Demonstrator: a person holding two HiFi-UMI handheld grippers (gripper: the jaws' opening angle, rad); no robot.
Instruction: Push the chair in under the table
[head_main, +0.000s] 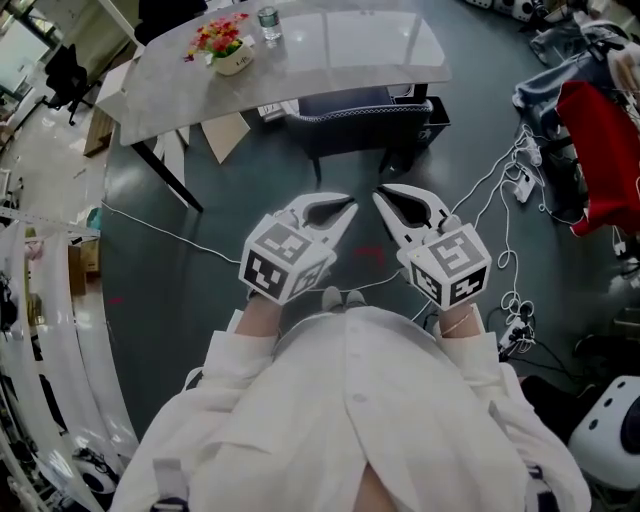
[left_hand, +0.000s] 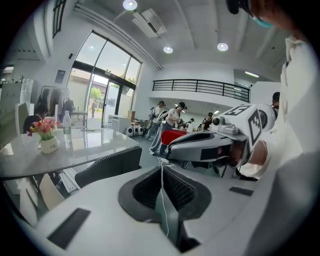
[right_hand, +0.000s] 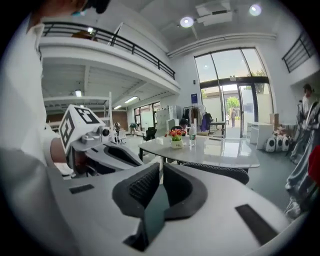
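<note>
Holding left tool (head_main: 345, 208) and right tool (head_main: 383, 196) clenched on nothing, tips nearly meeting, close before the chest. Facing, straight ahead and well apart across the floor, the dark mesh-backed chair (head_main: 365, 112), backrest running crosswise, sitting just beside the near edge of the grey stone-topped surface (head_main: 340, 45). Judging both tools about equally near; needing a straight forward push.
</note>
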